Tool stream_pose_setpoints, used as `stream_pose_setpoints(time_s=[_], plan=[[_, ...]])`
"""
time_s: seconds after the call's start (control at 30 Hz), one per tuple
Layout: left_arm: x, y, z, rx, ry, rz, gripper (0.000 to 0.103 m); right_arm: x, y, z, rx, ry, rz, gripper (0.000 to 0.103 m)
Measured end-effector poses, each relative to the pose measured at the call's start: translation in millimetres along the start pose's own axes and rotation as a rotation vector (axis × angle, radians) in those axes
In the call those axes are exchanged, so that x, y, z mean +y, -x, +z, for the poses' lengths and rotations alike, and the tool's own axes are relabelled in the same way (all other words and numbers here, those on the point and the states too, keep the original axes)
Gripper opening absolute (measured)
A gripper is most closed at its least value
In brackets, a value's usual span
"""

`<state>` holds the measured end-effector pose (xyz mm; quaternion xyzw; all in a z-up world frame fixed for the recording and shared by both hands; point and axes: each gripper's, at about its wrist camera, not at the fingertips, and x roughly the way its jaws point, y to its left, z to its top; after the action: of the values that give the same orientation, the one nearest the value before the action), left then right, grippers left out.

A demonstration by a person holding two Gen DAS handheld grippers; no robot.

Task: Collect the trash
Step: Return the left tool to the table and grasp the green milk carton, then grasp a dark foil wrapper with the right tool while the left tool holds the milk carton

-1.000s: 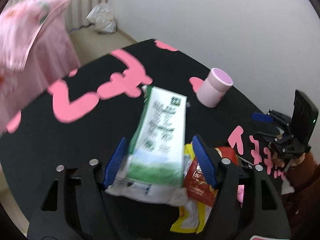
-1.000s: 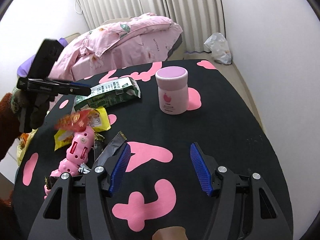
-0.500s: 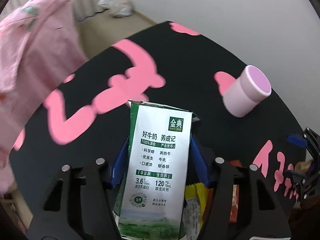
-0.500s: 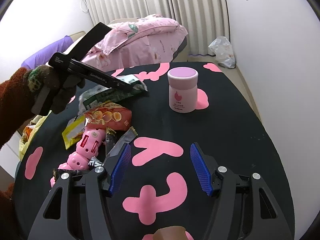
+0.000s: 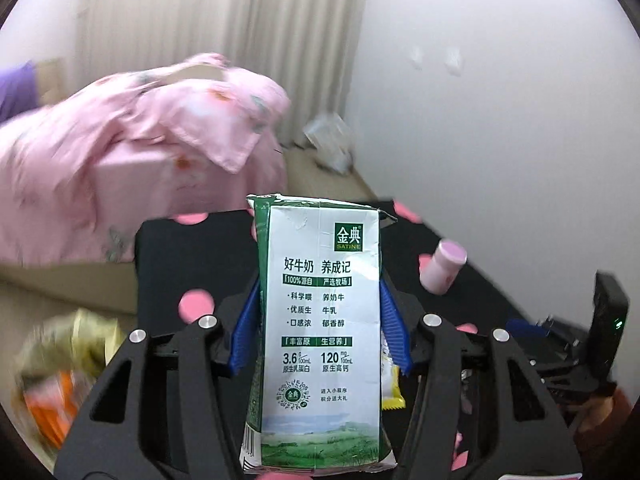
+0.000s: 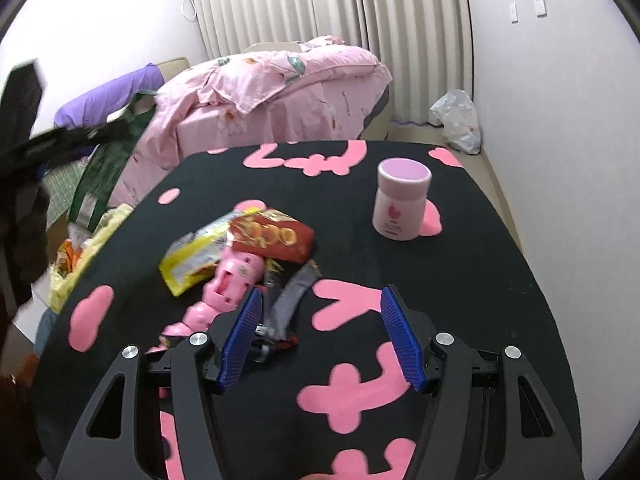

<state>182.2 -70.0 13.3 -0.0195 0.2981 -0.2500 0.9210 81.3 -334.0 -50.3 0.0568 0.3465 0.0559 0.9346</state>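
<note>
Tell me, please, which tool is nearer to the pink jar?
Right. The right tool hovers open above the table with the pink jar just ahead; the left tool, closing on the milk carton, is off at the table's edge.

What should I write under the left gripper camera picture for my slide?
The left gripper, jaws closing, holds a green-and-white milk carton above the black-and-pink table.

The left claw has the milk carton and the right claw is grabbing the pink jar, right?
Not quite. The left claw does have the milk carton, but the right claw is open and empty. The right wrist view shows the pink jar standing alone farther back on the table.
</note>
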Motion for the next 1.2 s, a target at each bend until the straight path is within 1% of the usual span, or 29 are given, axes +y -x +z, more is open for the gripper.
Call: stream_pose_setpoints(time_s=[0.03,0.07,0.1,0.17,0.2,0.3,0.33,0.37,0.4,0.43,0.47,0.5,0.53,0.6,0.67,0.7,0.73,0.77,0.83,0.9,0.97,1.0,1.07,1.13,1.17,1.2], plan=[[3.1,3.1,-6.4,0.015,0.022,-0.006,0.051,2.8,1.3,0.8,-0.001,-0.004,0.007,0.059],[5.7,2.9,-12.7,0.049,0.037,-0.014,0.051,6.0,2.6,1.5,-0.001,-0.005,0.011,0.059],[7.7,1.1,-22.1,0.101,0.049,-0.011,0.051,10.4,3.5,1.7,0.001,-0.001,0.011,0.059],[12.0,-7.6,-41.2,0.215,0.073,0.026,0.051,19.2,1.7,0.6,0.020,0.018,0.004,0.059],[14.2,-12.2,-48.5,0.261,0.088,0.025,0.051,20.5,-0.9,-0.7,0.030,0.021,0.004,0.059],[20.0,-16.6,-64.3,0.313,0.128,0.003,0.051,20.4,-19.3,-7.4,0.087,0.005,0.038,0.058],[20.1,-16.4,-67.0,0.318,0.124,0.008,0.051,20.7,-25.8,-9.1,0.103,0.012,0.037,0.051],[20.0,-16.5,-68.5,0.322,0.118,0.011,0.051,20.9,-32.1,-10.3,0.121,0.021,0.029,0.048],[20.2,-17.3,-69.0,0.328,0.114,0.010,0.051,20.5,-40.6,-11.1,0.144,0.029,0.030,0.048],[21.0,-19.1,-69.8,0.335,0.115,0.000,0.051,19.4,-45.4,-11.4,0.149,0.019,0.056,0.047],[21.4,-21.4,-70.8,0.346,0.120,-0.014,0.051,17.6,-48.7,-10.5,0.154,0.002,0.080,0.035],[21.3,-22.4,-73.2,0.357,0.125,-0.027,0.052,15.9,-51.8,-9.0,0.165,-0.014,0.109,0.031],[19.7,-21.8,-78.7,0.363,0.129,-0.034,0.052,16.2,-52.8,-7.6,0.172,-0.019,0.133,0.031],[19.7,-25.4,-81.1,0.372,0.129,-0.050,0.055,20.9,-50.7,-7.5,0.174,0.014,0.118,0.024],[18.6,-27.0,-81.6,0.378,0.114,-0.063,0.059,22.8,-46.2,-9.9,0.176,0.042,0.091,0.021],[16.2,-28.9,-80.7,0.390,0.094,-0.068,0.060,20.9,-42.1,-11.3,0.172,0.035,0.096,0.019],[13.5,-32.0,-79.6,0.407,0.070,-0.068,0.062,18.0,-38.2,-12.7,0.167,0.022,0.105,0.006],[11.2,-34.7,-78.6,0.422,0.048,-0.066,0.062,15.7,-34.9,-13.8,0.162,0.014,0.103,0.006],[5.7,-42.7,-75.2,0.459,0.002,-0.042,0.062,12.0,-27.7,-16.2,0.145,0.011,0.074,0.006],[4.1,-49.4,-70.4,0.473,-0.015,-0.018,0.062,9.5,-22.5,-17.8,0.131,0.011,0.060,0.006],[5.1,-55.1,-66.2,0.487,-0.009,-0.024,0.062,7.4,-19.0,-18.6,0.112,0.002,0.069,0.007],[6.3,-57.8,-64.9,0.498,0.002,-0.028,0.059,6.3,-16.7,-18.7,0.093,-0.005,0.078,0.007],[10.1,-58.2,-63.5,0.496,0.035,-0.034,0.059,4.6,-14.7,-19.1,0.072,-0.012,0.083,0.009],[11.9,-48.7,-60.1,0.449,0.060,-0.045,0.059,3.8,-14.5,-18.9,0.065,-0.006,0.075,0.022],[11.9,-42.1,-57.7,0.416,0.067,-0.048,0.059,3.1,-13.3,-19.4,0.060,-0.005,0.076,0.033],[11.5,-29.9,-53.4,0.354,0.073,-0.056,0.059,1.2,-12.2,-19.1,0.049,-0.013,0.088,0.037]])
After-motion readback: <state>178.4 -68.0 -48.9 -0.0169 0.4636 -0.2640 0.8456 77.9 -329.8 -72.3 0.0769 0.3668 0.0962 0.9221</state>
